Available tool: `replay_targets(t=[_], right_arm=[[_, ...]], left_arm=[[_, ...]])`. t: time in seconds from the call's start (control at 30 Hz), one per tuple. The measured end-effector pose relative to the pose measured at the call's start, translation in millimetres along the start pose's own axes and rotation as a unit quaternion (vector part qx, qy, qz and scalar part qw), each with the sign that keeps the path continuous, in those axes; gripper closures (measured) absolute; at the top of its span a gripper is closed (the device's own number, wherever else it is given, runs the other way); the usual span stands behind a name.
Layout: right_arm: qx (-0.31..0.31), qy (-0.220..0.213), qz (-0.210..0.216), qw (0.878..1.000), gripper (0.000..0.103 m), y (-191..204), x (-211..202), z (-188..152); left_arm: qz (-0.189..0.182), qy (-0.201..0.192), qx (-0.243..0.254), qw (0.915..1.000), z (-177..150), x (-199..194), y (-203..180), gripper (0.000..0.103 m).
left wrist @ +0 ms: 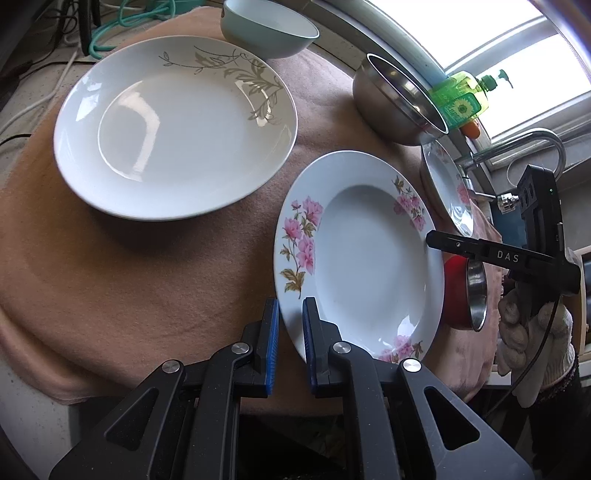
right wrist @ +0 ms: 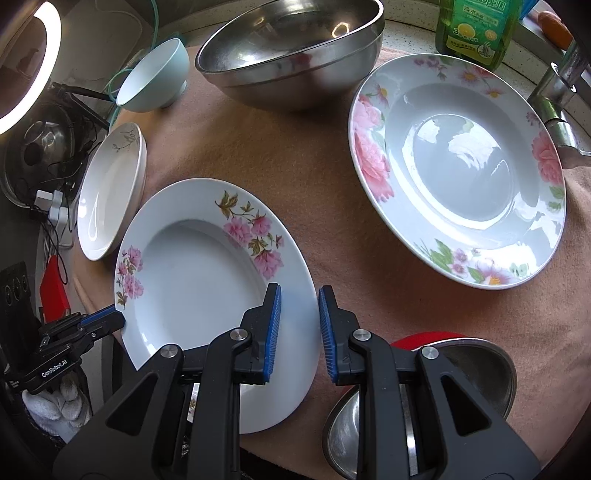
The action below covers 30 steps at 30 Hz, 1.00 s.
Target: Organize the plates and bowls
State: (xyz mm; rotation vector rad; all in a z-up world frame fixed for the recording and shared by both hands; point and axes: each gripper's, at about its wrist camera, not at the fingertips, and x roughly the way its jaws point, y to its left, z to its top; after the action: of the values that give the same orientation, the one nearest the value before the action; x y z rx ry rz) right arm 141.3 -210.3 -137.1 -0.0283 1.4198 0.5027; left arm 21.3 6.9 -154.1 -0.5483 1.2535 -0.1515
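Observation:
A deep white plate with pink flowers (left wrist: 365, 258) lies on a tan cloth (left wrist: 110, 266); it also shows in the right wrist view (right wrist: 207, 295). My left gripper (left wrist: 290, 325) straddles its near rim, one blue pad on each side, with small gaps. My right gripper (right wrist: 299, 325) straddles the opposite rim the same way. A second flowered plate (right wrist: 458, 170), a white plate with grey leaves (left wrist: 173, 129), a steel bowl (right wrist: 291, 55) and a pale blue bowl (left wrist: 269, 29) lie around it.
A small red-and-steel bowl (right wrist: 476, 369) sits just under my right gripper. A green soap bottle (right wrist: 476, 29) and a tap (right wrist: 557, 99) stand at the back right. Cables and a ring light (right wrist: 26, 66) lie past the cloth's left edge.

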Motion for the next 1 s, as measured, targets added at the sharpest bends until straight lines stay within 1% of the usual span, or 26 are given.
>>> replay_targets(t=[0.27,1.0], right_arm=[[-0.006,0.004,-0.001,1.000,0.081,3.9,2.2,-0.7],[-0.019,0.005,-0.006,1.000,0.081,4.6,3.0,-1.4]], left_arm=[[0.000,0.000,-0.009,1.0000,-6.2,-1.4,3.5,0.092],[0.006,-0.001,-0.011,0.9999,-13.6,-2.6,5.4,0.092]])
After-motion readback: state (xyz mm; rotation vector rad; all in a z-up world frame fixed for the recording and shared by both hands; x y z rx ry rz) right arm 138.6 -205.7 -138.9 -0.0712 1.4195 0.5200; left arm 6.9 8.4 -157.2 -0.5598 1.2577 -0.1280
